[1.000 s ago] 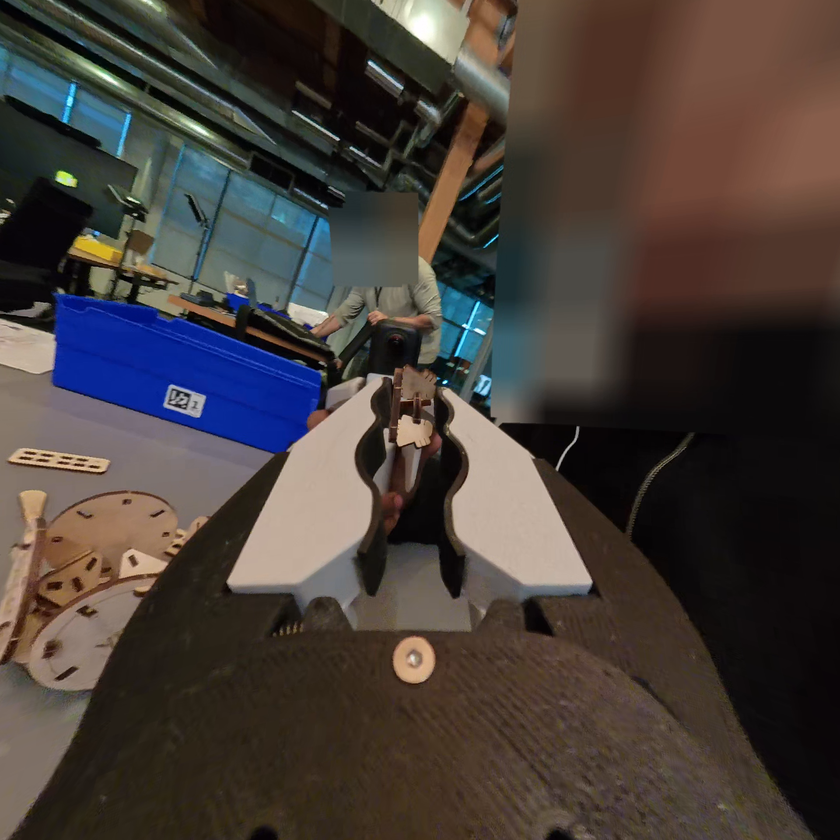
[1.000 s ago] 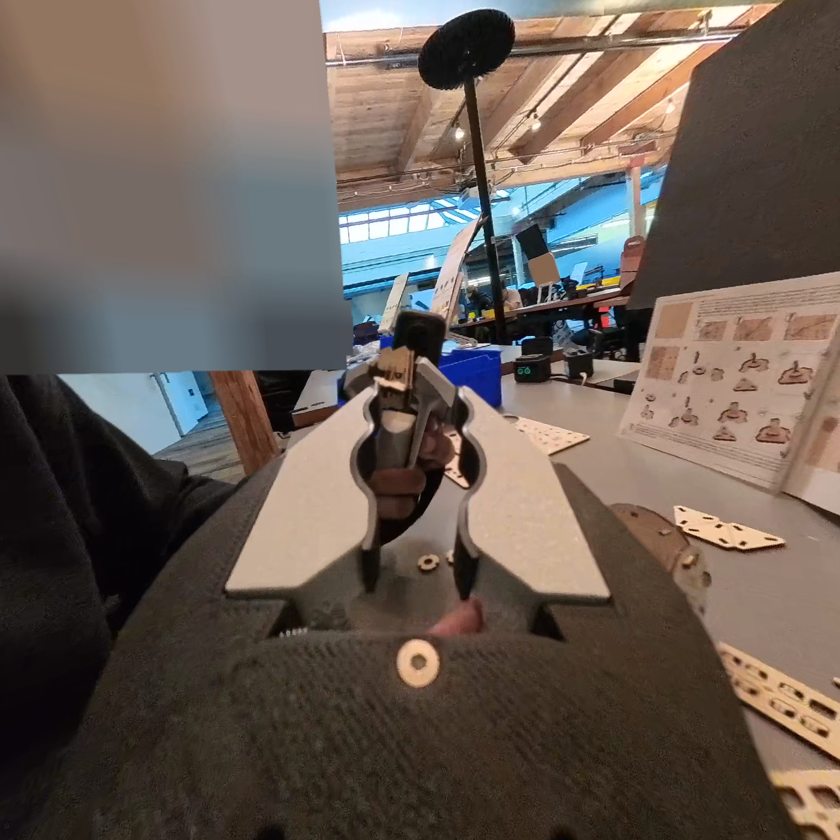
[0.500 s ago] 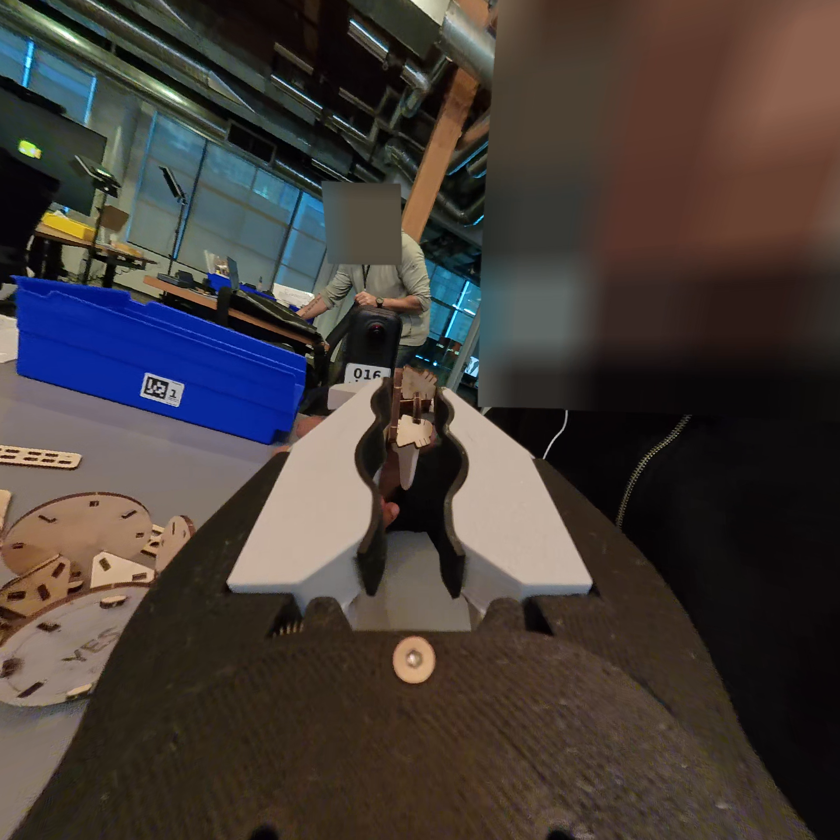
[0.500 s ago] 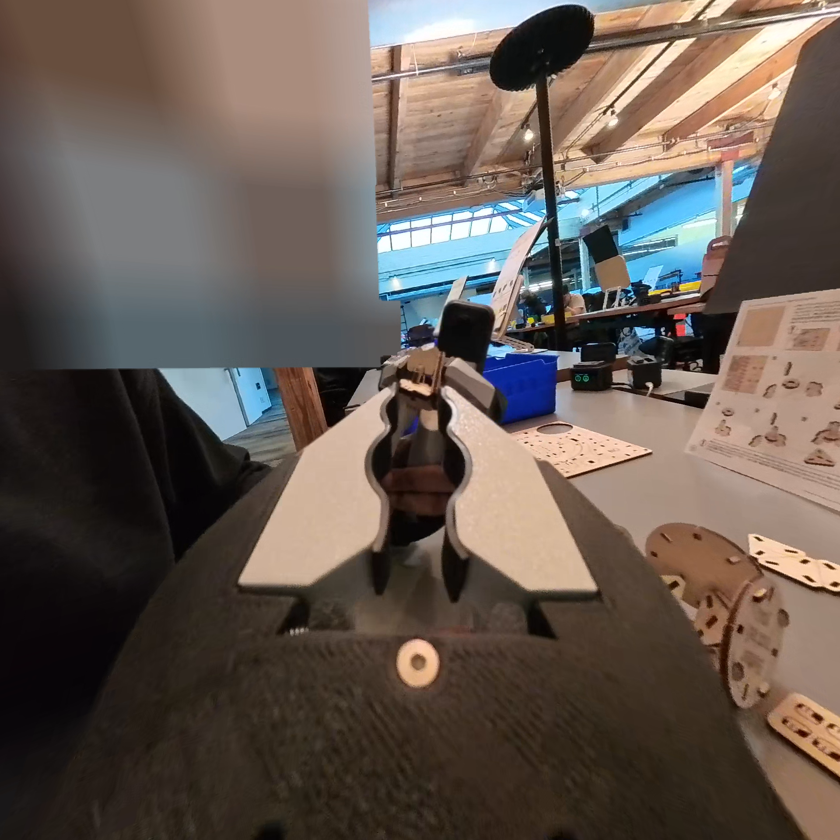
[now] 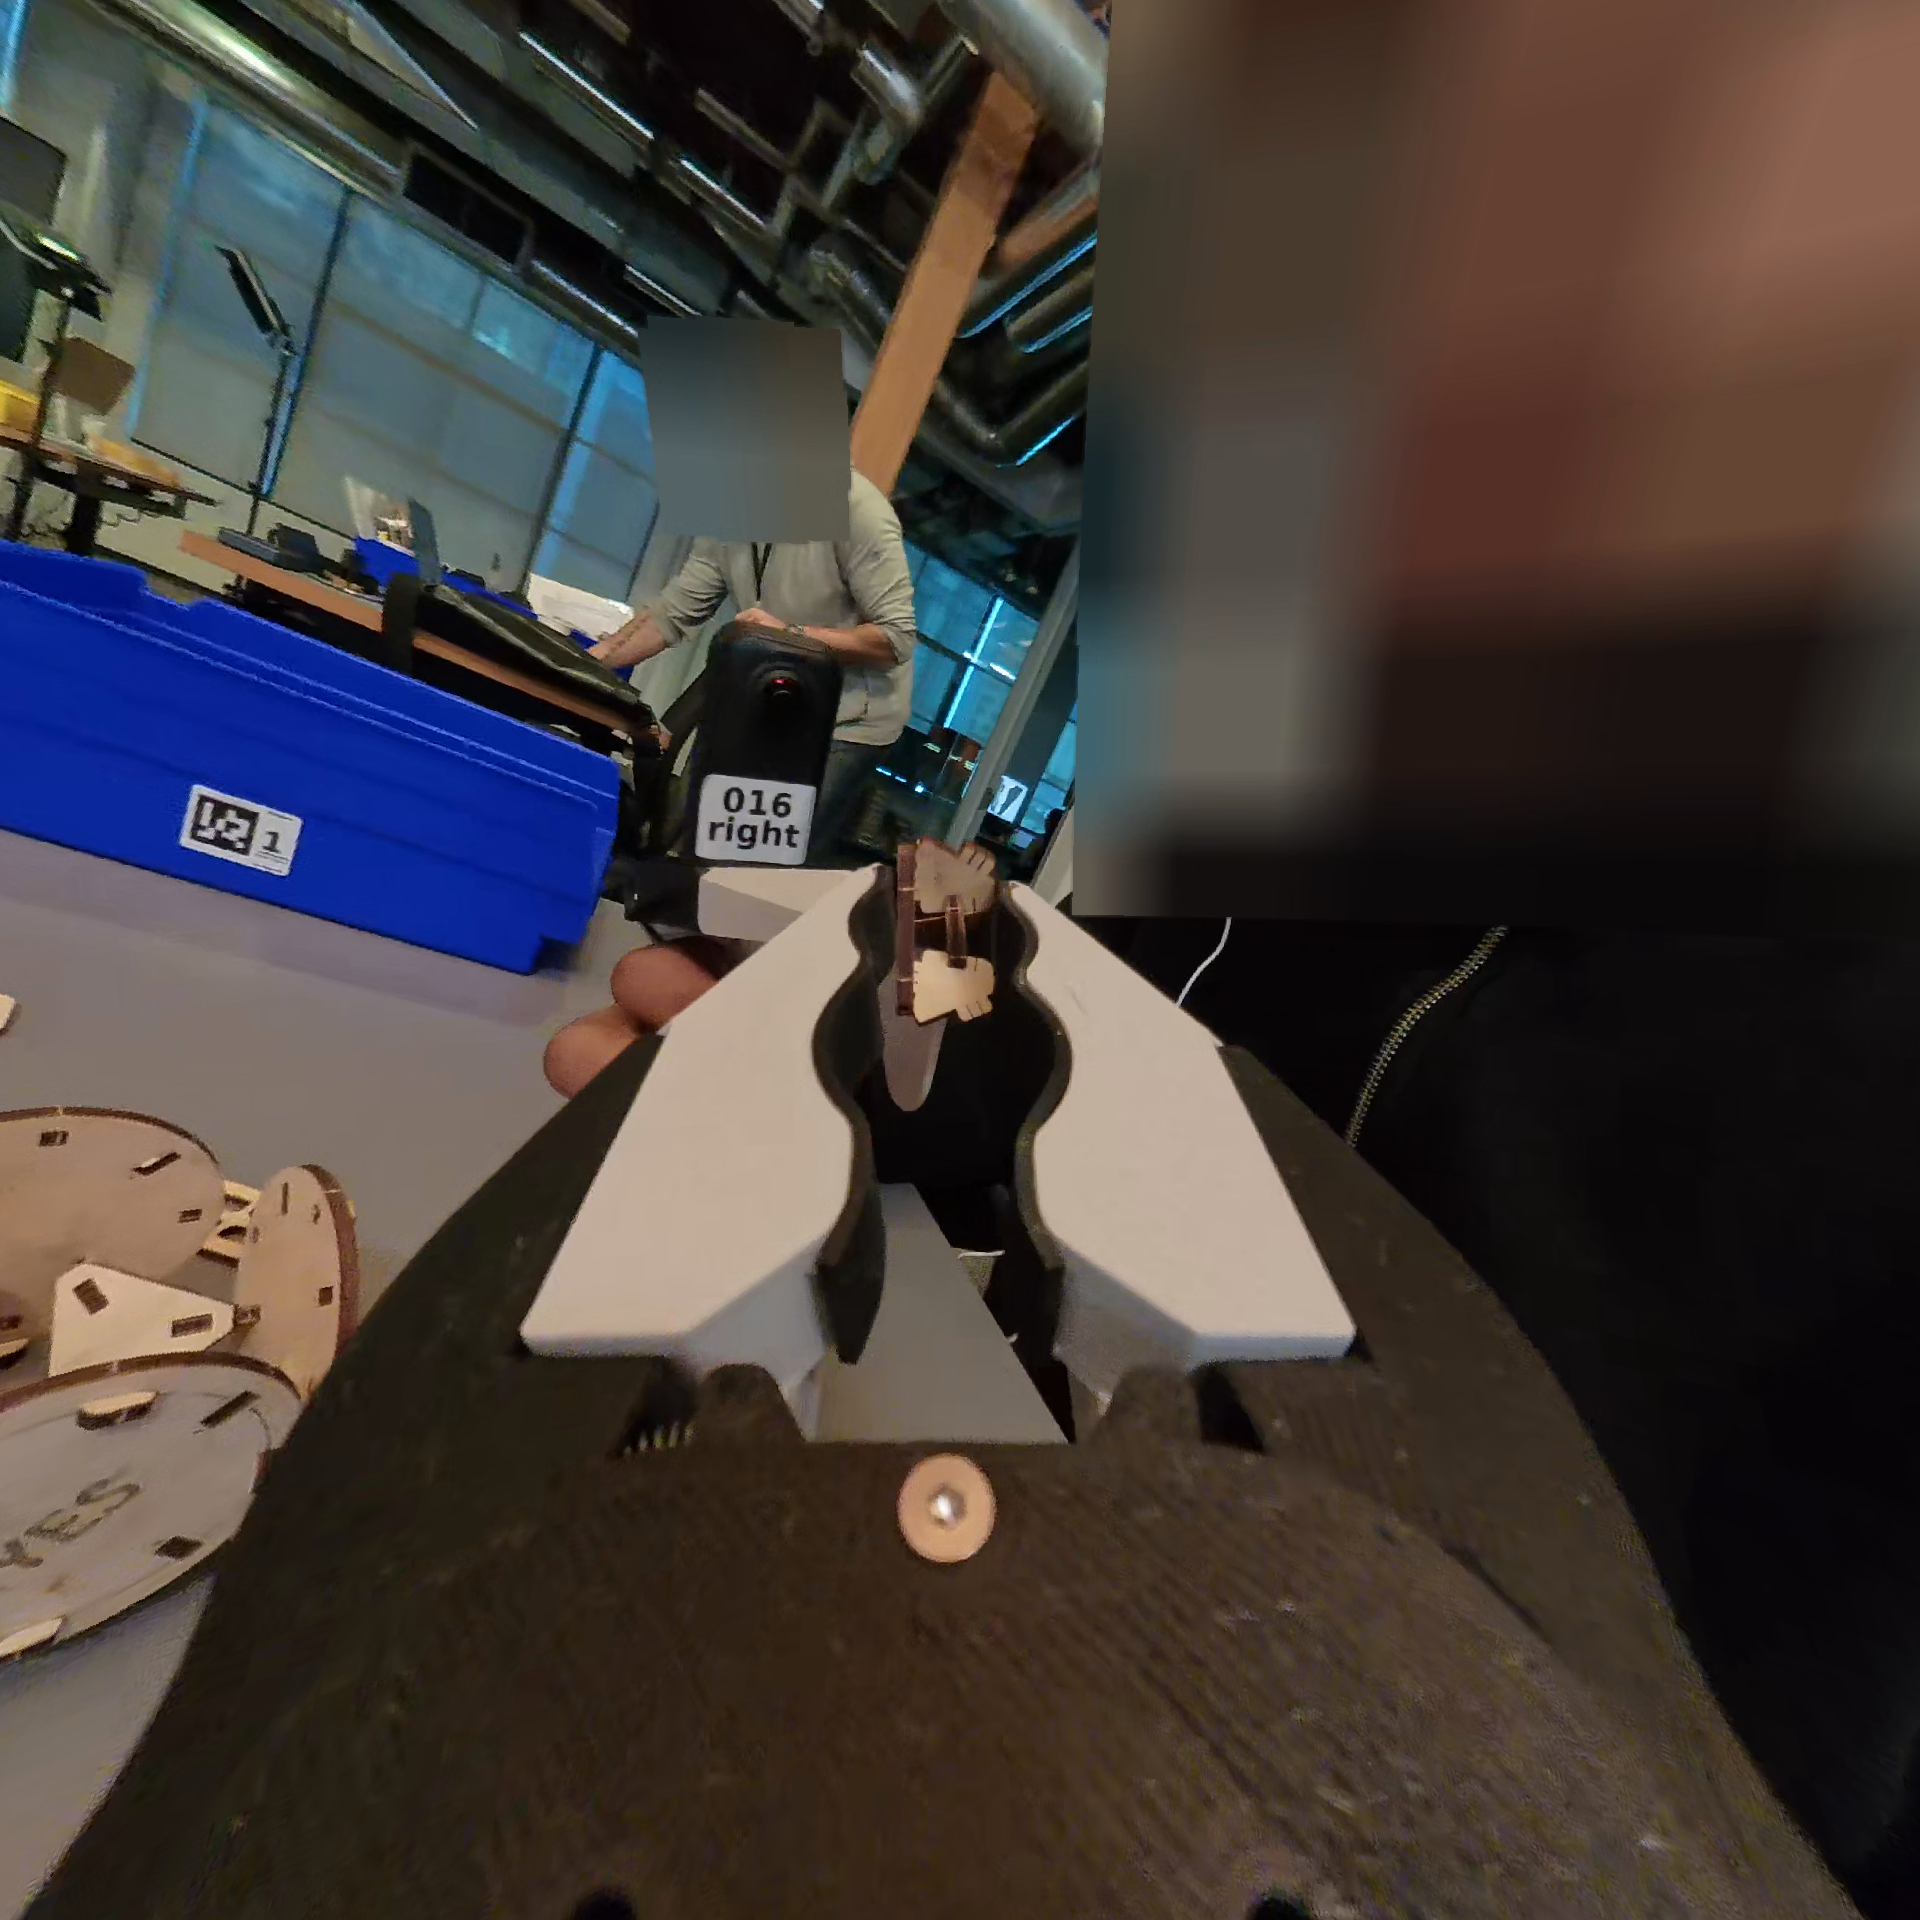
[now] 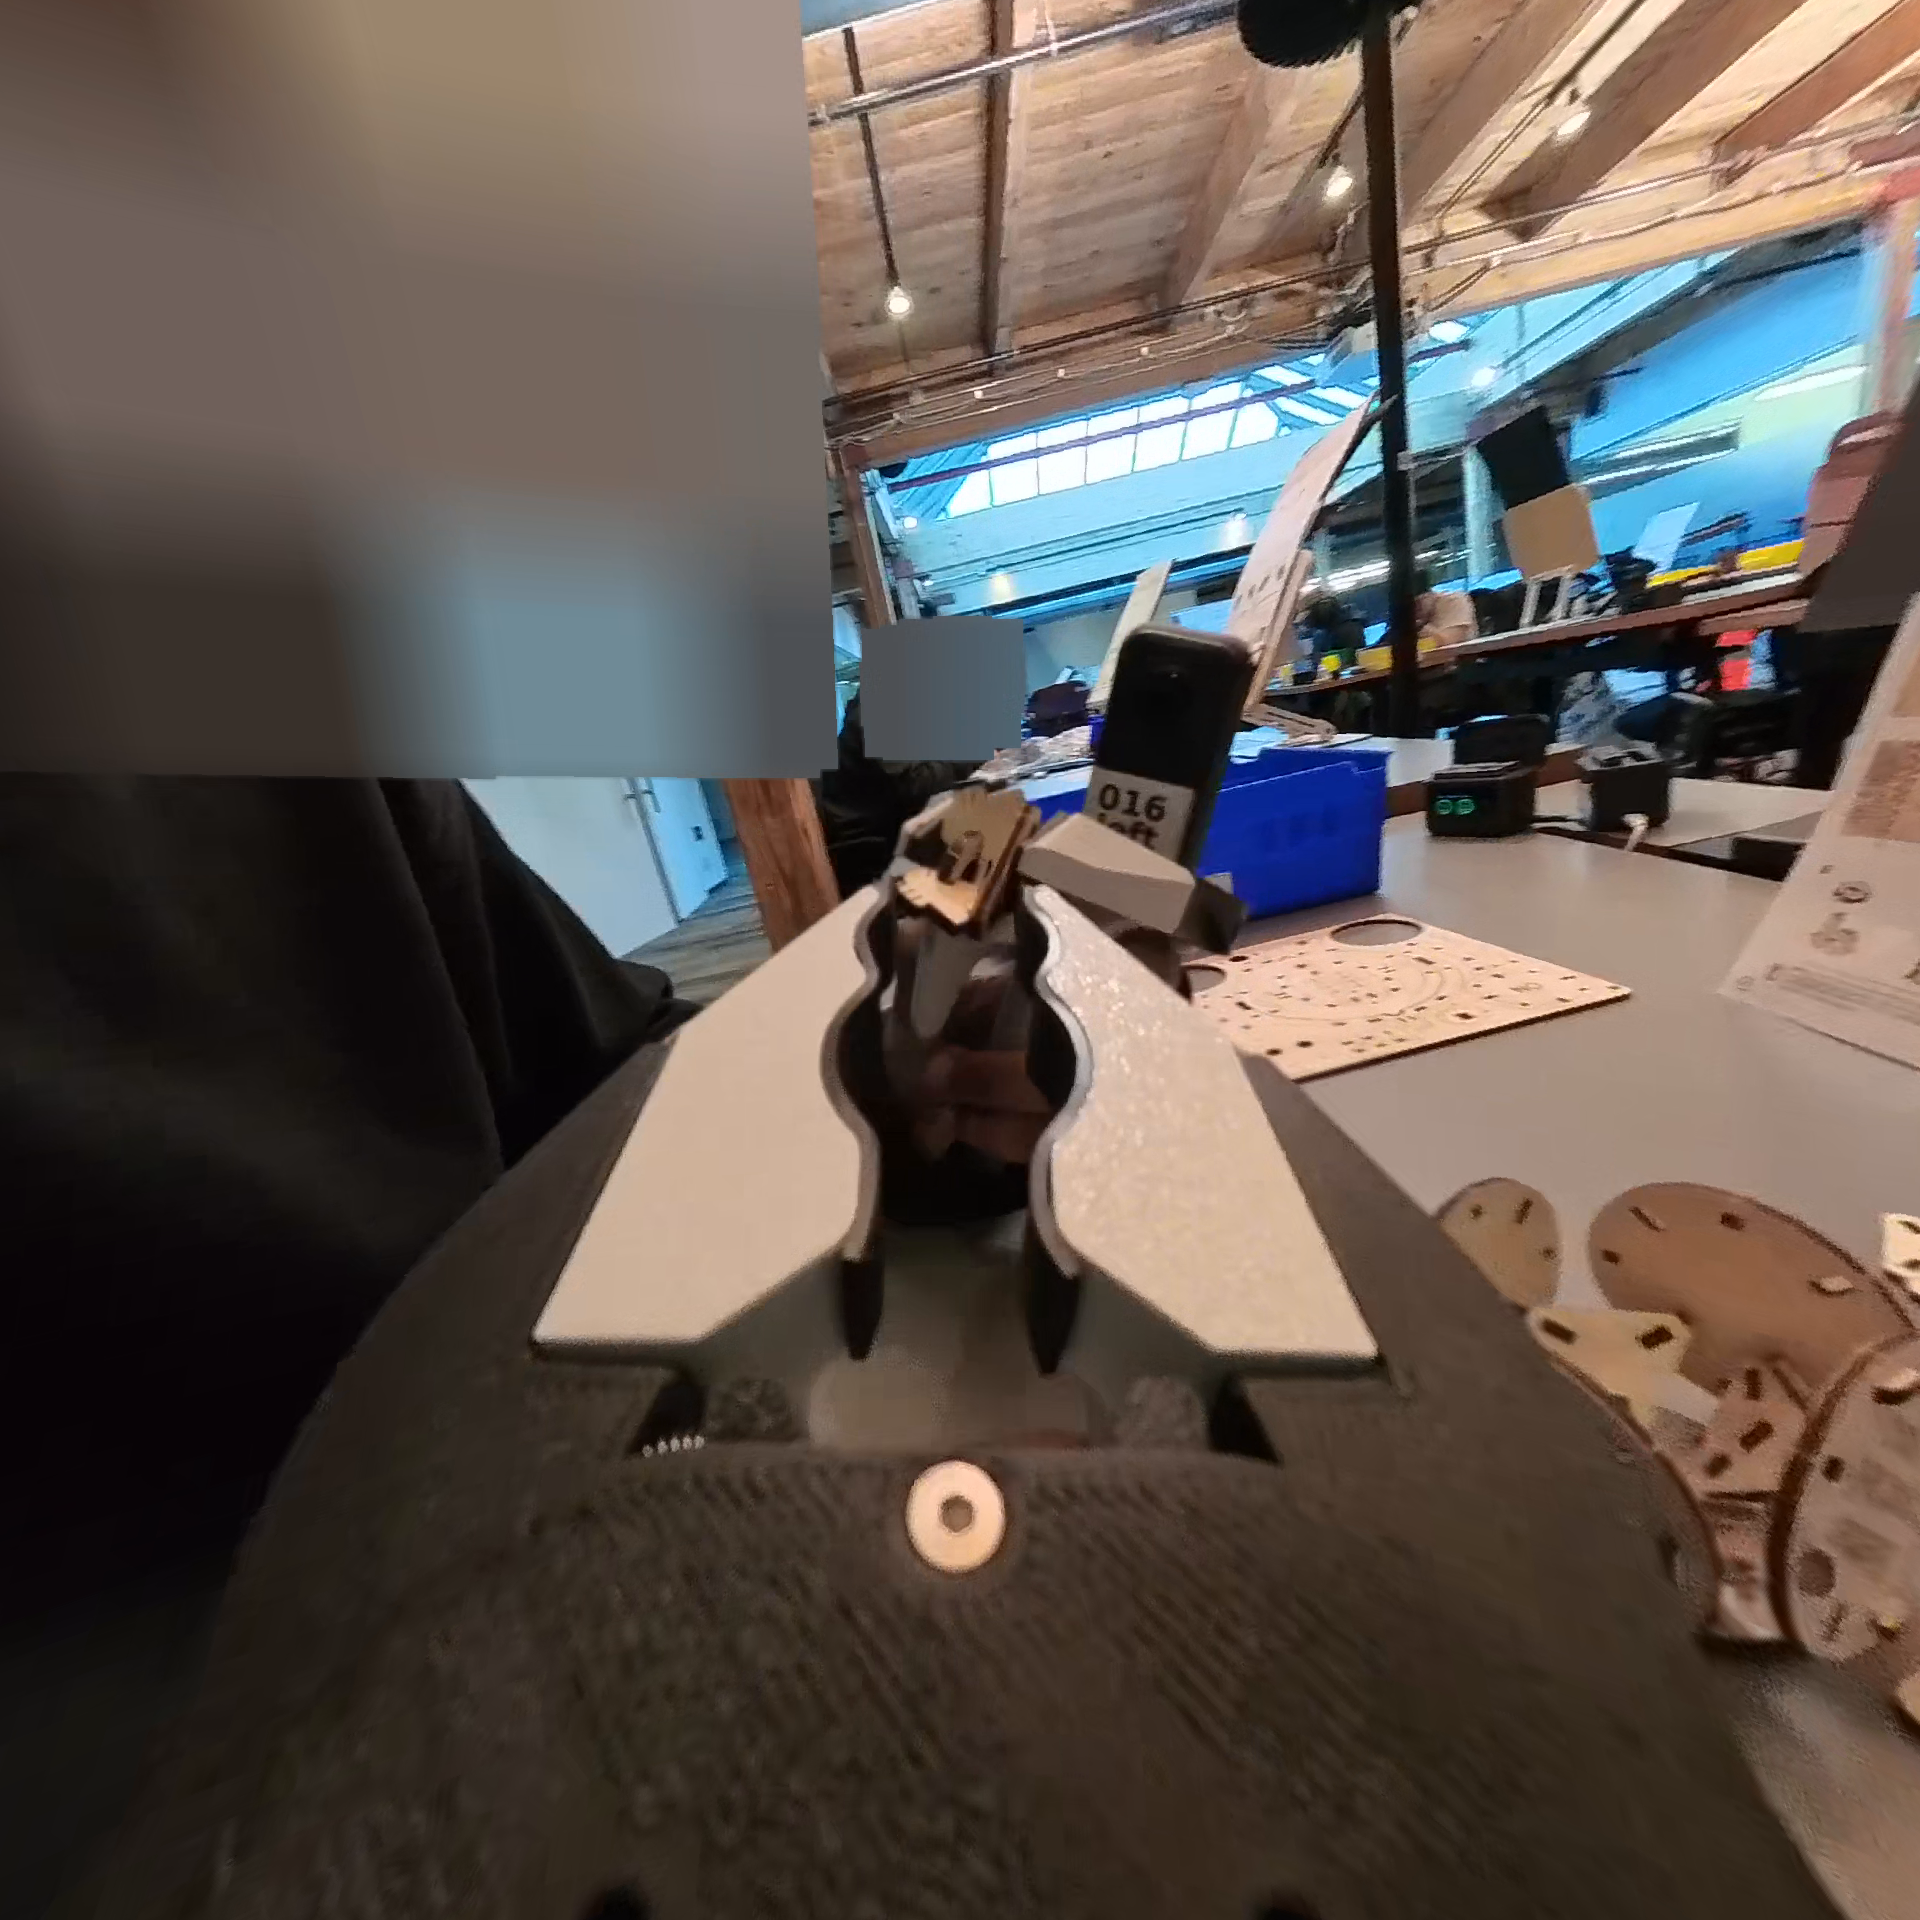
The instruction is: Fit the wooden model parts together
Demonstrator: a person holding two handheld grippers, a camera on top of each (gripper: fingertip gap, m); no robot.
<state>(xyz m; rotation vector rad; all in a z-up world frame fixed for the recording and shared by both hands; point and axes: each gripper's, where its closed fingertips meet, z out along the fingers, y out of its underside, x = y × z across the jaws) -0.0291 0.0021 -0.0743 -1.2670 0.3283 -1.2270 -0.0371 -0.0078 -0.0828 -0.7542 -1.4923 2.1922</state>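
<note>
Left wrist view: the left gripper (image 5: 943,914) pinches a small laser-cut wooden assembly (image 5: 940,940) at its fingertips, raised above the grey worktop (image 5: 260,997) near a blue bin (image 5: 312,748).

Right wrist view: the right gripper (image 6: 961,894) fingers close on the same wooden assembly (image 6: 961,857); wooden discs (image 6: 1745,1299) lie near the worktop's front edge.

I can't see where my left tongs' (image 5: 948,914) pads meet the small wooden assembly (image 5: 943,935); wooden discs (image 5: 114,1351) left of them run off frame.
</note>
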